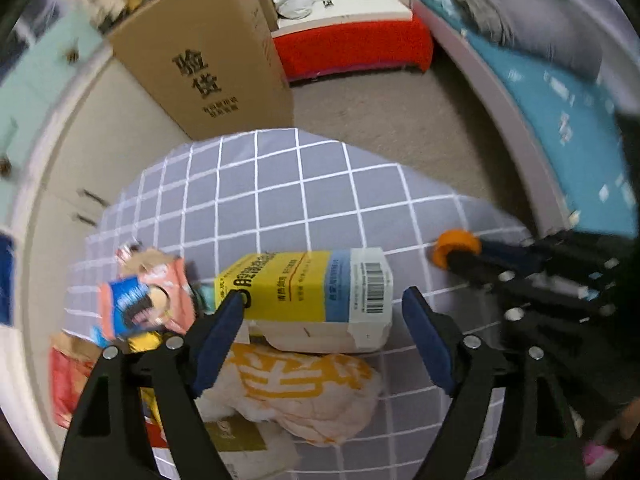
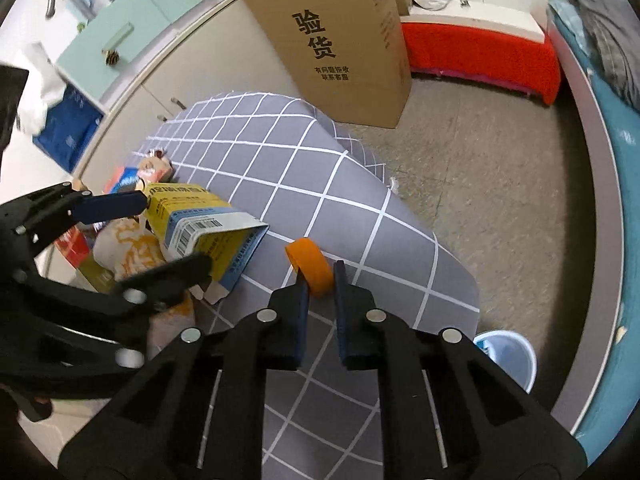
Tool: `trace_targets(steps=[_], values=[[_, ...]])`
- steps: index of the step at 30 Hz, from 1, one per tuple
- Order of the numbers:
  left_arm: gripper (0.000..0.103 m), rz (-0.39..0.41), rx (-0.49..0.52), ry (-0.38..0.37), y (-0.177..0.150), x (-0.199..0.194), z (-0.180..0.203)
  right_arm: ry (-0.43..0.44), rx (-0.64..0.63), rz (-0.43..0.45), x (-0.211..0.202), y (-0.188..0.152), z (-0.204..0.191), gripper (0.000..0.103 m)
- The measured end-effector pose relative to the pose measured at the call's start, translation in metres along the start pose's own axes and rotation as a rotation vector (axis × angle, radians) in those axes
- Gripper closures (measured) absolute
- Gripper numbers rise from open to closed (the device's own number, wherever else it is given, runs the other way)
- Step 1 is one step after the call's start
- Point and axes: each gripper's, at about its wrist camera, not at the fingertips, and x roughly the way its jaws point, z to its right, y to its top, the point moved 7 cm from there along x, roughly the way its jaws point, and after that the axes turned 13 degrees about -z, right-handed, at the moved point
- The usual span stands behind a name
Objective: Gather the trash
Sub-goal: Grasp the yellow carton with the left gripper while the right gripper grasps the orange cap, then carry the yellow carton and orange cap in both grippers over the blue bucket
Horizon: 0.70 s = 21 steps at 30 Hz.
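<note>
— What is shown on the table?

— A table point(image 2: 400, 248) draped in a smooth grey cloth with a white grid is pictured. A rectangular cardboard carton point(image 1: 308, 292), printed in yellow, blue and white with a barcode, is seen lying on its side; its end flaps point(image 2: 240, 248) are open, and nothing can be made out inside. Beneath it, a crumpled white bag point(image 1: 304, 392) with orange print is laid. Glossy, creased snack wrappers point(image 1: 144, 304) are heaped at the left edge.

— How are the tools set?

— The left gripper point(image 1: 320, 312) is held wide open, its blue-padded fingers point(image 1: 222, 332) spread on either side of the carton, with nothing gripped. The right gripper point(image 2: 320, 276) is closed down on a round orange ring of tape point(image 2: 310, 264), whose band is pinched between the pads; the ring rests on or just above the cloth, near the carton's open end.

— And the containers?

— A tall brown corrugated box point(image 2: 336, 40), printed with black characters, is stood on the speckled floor point(image 2: 500, 200) beyond the table. A pale blue plastic bucket point(image 2: 508, 356) is placed beside the table's near corner; something pale is glimpsed within, though it cannot be identified.
</note>
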Motion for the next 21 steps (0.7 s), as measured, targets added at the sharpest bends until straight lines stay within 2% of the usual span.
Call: trace_targets(steps=[3,4,5,7,8,9,10,13,14,15,19,20,21], values=[[0.025,-0.008,0.016,0.059,0.005,0.002,0.002,0.029,0.024,0.000,-0.001,-0.001,0.002,0.091],[0.028,-0.006,0.016,0.065,0.007,0.003,0.002,0.032,0.034,-0.001,-0.002,-0.002,0.004,0.091],[0.036,-0.009,0.013,0.074,0.007,0.003,0.002,0.056,0.044,0.000,-0.003,-0.002,0.005,0.091],[0.041,-0.010,0.011,0.079,0.008,0.002,0.003,0.071,0.051,0.004,-0.006,-0.002,0.006,0.091],[0.048,-0.008,0.010,0.087,0.008,0.001,0.004,0.076,0.048,0.006,-0.008,-0.003,0.006,0.091],[0.070,-0.007,0.014,0.101,0.009,0.000,0.004,0.082,0.050,0.006,-0.008,-0.003,0.005,0.091],[0.072,-0.018,0.009,0.127,0.008,0.000,0.002,0.097,0.057,0.008,-0.010,-0.004,0.006,0.091],[0.080,-0.017,-0.043,0.108,0.004,-0.004,-0.003,0.124,0.064,0.011,-0.015,-0.004,0.008,0.091],[0.085,-0.010,-0.063,0.115,0.003,-0.007,-0.006,0.134,0.067,0.014,-0.018,-0.005,0.008,0.091],[0.086,-0.005,-0.079,0.124,0.003,-0.010,-0.010,0.144,0.066,0.014,-0.020,-0.005,0.009,0.091],[0.088,0.013,-0.160,0.082,-0.002,-0.021,-0.024,0.175,0.071,0.022,-0.029,-0.007,0.013,0.091],[0.091,0.027,-0.191,0.068,-0.004,-0.027,-0.028,0.184,0.072,0.026,-0.032,-0.007,0.013,0.091],[0.098,0.037,-0.208,0.063,-0.003,-0.029,-0.032,0.191,0.074,0.030,-0.034,-0.008,0.014,0.091]])
